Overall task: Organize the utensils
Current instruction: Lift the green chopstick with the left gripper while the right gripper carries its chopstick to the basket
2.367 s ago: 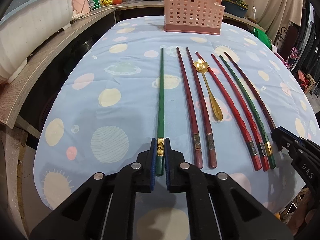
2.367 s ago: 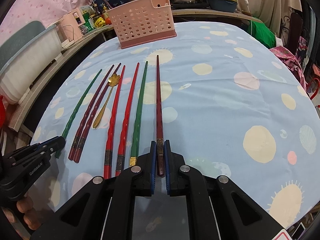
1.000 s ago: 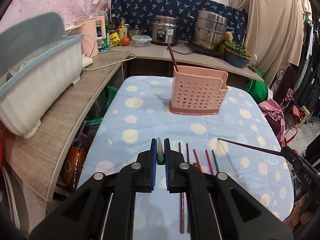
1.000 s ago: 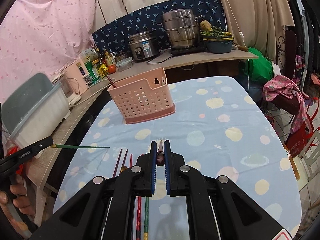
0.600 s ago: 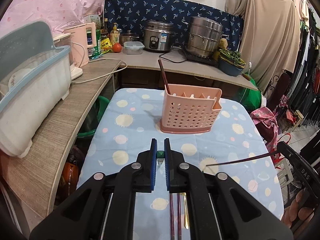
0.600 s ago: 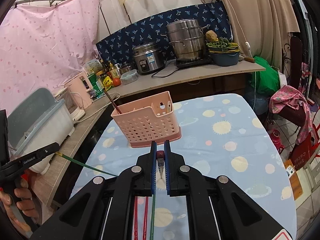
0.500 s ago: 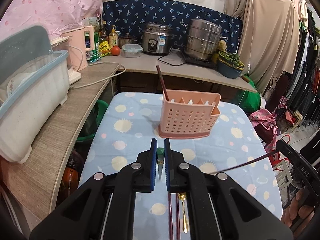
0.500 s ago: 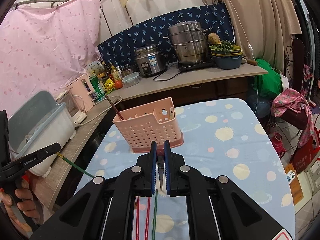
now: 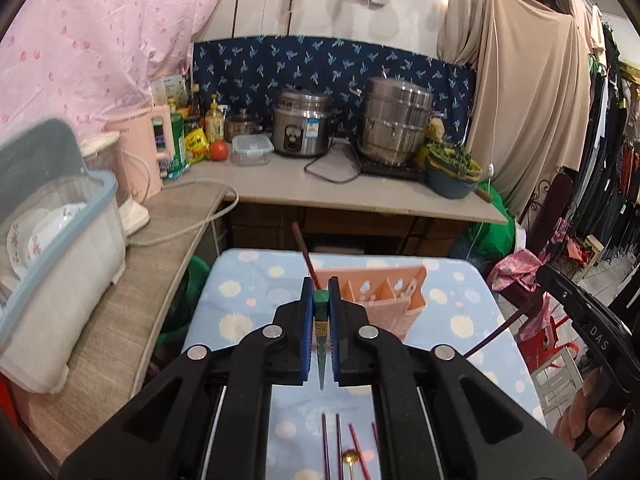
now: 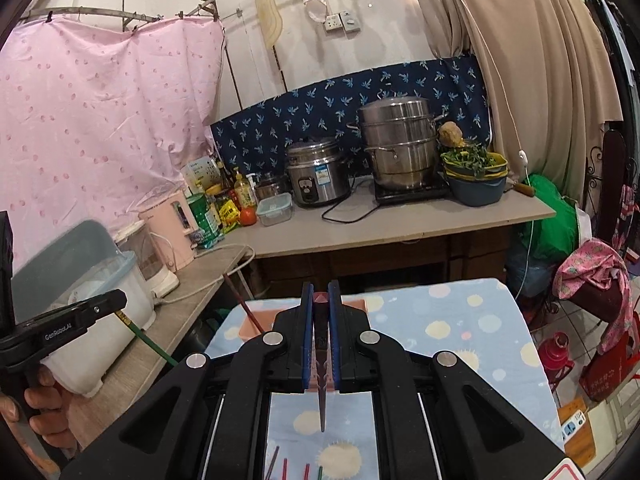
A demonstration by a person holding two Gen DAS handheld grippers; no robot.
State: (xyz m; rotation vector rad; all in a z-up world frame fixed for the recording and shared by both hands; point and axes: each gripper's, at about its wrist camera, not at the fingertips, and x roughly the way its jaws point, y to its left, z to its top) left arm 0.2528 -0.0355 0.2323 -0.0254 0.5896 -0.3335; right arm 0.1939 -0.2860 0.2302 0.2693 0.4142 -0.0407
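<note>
Each gripper carries one chopstick by its thick decorated end, so the thin tip hangs down, probably so it can drop tip-first into the pink perforated utensil caddy (image 9: 384, 292) standing on the planet-print counter (image 9: 248, 292). The left gripper (image 9: 321, 304) has its jaws pinched narrow on a green chopstick (image 9: 321, 320); the right gripper (image 10: 321, 312) is clamped likewise on a dark red chopstick (image 10: 321, 360). One reddish chopstick (image 9: 304, 252) already leans in the caddy's left compartment. Loose chopsticks (image 9: 332, 444) and a gold spoon (image 9: 351, 459) lie on the counter below, not yet sorted. Readable writing: "DAS" on the right gripper's side in the left view, "GenRobot.AI" on the left gripper in the right view.
</note>
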